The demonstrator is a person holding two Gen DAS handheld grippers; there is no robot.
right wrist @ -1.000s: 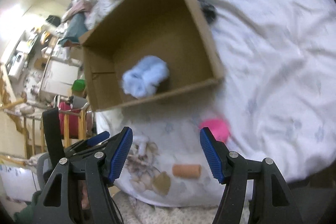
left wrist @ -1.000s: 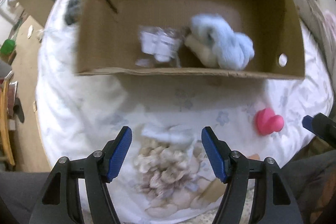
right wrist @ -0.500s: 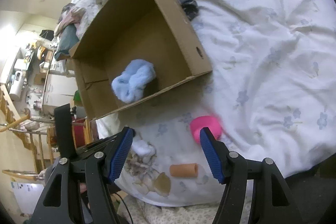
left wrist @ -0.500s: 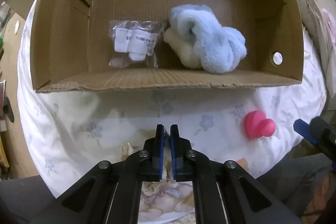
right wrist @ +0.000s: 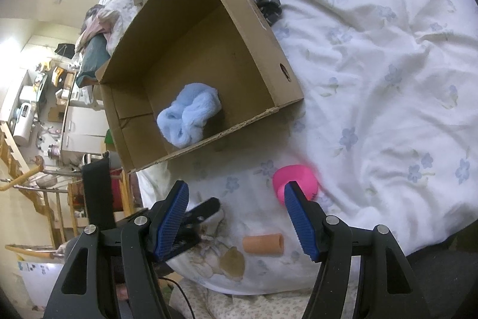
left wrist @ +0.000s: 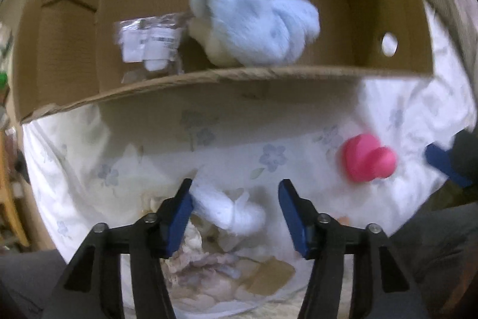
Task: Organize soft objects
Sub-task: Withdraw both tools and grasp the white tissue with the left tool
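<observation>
An open cardboard box (left wrist: 245,76) (right wrist: 263,29) lies on the bed. Inside it are a fluffy light-blue soft thing (left wrist: 254,23) (right wrist: 188,115) and a clear plastic packet with white labels (left wrist: 149,47). My left gripper (left wrist: 236,208) is open, its fingers either side of a small white fluffy thing (left wrist: 230,211) lying on the sheet in front of the box. My right gripper (right wrist: 236,217) is open and empty. A pink soft toy (left wrist: 367,160) (right wrist: 295,181) lies just beyond its right finger. A small orange tube (right wrist: 263,243) lies below it near the bed edge.
The white flowered bedsheet (right wrist: 373,65) spreads to the right. Dark clothing (right wrist: 269,5) lies behind the box. A printed patch on the sheet (left wrist: 227,280) sits at the bed's near edge. Cluttered room furniture (right wrist: 44,97) stands left of the bed.
My left gripper was shut half a second ago and has now opened, with the white fluffy thing lying between its fingers. The left view has moved closer to the box. The right gripper stays open.
</observation>
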